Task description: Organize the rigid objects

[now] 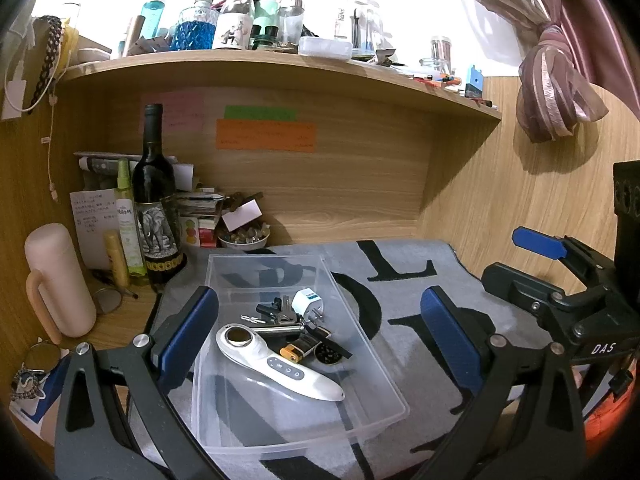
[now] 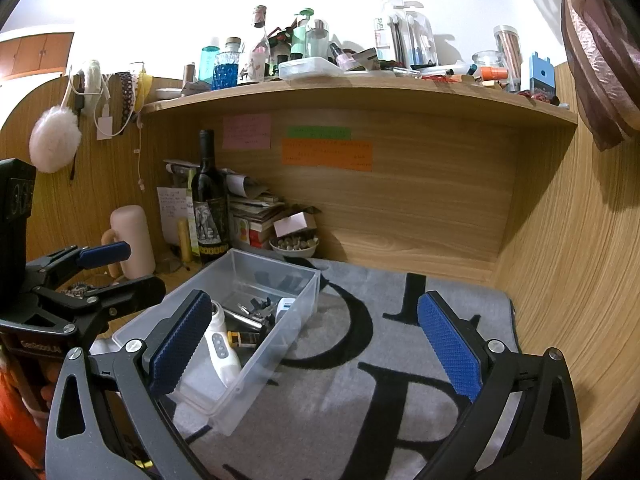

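- Sitting on a grey mat [image 1: 400, 312] with large black letters, a clear plastic bin [image 1: 224, 396] was the landmark of this desk scene.
- Inside the bin lay a white handheld device [image 1: 276, 364] with a round dark window at its head and a row of small buttons on its handle, stretched diagonally across the bin floor.
- Beyond the device, still inside the bin, rested a bunch of keys [image 1: 276, 314], a white plug adapter [image 1: 307, 300], a yellow and black battery [image 1: 298, 351] and a dark round disc [image 1: 329, 354], all crowded close together.
- The left gripper [image 1: 320, 340] hung above the bin with its blue-padded fingers [image 1: 188, 336] spread wide, one on each side of the bin, holding nothing.
- The right gripper [image 2: 316, 344] hovered to the right of the bin, over the mat, its jaws likewise spread wide and empty.
- Behind the bin and to its left stood a dark wine bottle [image 1: 154, 200] with an elephant label, next to a slim green bottle [image 1: 129, 220] and a pale pink flask [image 1: 56, 280].
- Just behind the bin sat a small bowl of beads [image 1: 244, 238].
- Above the bin, a wooden shelf [image 1: 280, 62] carried many bottles and jars.
- On the wooden back panel behind the bin were pink, green and orange paper notes [image 1: 266, 134].
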Motion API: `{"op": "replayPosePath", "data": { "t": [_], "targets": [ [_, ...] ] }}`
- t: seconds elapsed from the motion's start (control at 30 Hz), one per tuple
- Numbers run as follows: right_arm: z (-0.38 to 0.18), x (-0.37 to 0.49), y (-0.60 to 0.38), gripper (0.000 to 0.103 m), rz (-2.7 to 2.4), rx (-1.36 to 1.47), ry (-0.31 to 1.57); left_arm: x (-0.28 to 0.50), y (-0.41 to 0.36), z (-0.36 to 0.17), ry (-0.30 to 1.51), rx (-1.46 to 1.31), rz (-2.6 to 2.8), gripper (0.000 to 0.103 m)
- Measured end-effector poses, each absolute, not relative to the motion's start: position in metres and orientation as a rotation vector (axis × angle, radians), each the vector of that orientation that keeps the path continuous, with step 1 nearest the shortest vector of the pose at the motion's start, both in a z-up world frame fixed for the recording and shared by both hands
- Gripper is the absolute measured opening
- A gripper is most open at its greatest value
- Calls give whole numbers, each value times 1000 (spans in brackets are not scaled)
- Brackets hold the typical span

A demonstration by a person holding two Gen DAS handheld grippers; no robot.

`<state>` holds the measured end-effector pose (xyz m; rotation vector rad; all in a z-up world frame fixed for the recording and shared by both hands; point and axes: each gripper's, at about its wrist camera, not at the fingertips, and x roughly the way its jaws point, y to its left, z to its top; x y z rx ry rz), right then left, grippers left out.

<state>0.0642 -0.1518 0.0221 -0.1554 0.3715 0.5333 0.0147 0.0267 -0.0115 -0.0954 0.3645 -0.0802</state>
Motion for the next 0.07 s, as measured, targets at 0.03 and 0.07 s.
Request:
{"op": "replayPosePath", "data": {
  "t": [0.03,0.07],
  "targets": [
    [22,65,-152,103,533,-156,372,15,27,-12,365,-96,-80,103],
    [21,65,-152,103,534,-156,373,15,27,-12,367,-96,-81,103]
  ]
}}
